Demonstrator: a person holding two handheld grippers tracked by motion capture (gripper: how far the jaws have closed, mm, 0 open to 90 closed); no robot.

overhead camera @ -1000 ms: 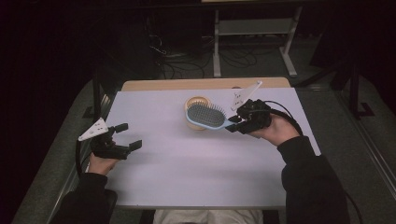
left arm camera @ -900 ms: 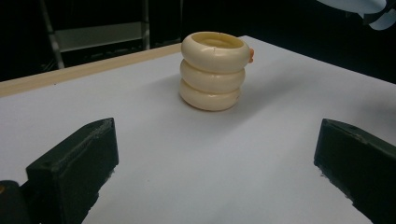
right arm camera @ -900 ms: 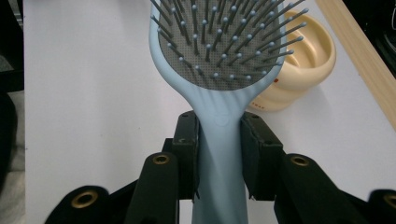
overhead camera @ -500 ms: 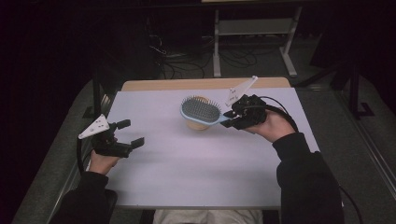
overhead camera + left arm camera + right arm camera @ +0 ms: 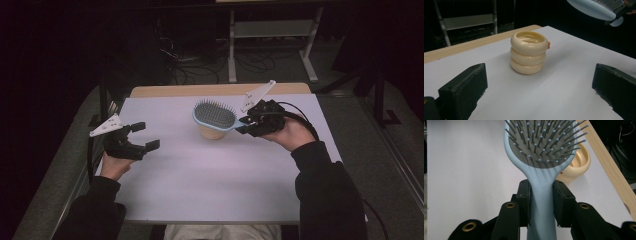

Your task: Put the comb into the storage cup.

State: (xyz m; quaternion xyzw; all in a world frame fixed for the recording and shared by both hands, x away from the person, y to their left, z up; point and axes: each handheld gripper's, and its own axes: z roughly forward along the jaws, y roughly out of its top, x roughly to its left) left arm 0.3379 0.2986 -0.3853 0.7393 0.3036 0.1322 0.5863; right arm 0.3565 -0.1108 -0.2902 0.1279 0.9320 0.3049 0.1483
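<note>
The right gripper (image 5: 248,123) is held level just right of the cream ringed cup (image 5: 212,132), its jaws clamped on the handle of the pale blue hairbrush (image 5: 215,115); the brush head hovers bristles-up over the cup, hiding most of its rim; the left gripper (image 5: 141,136) hangs well left of the cup, jaws spread wide and empty, above the white table (image 5: 210,185); the handle's end is cut off in the right gripper view.

Hairbrush (image 5: 215,115) in right gripper (image 5: 248,122), now over the cream holder (image 5: 211,132), seemingly higher.
</note>
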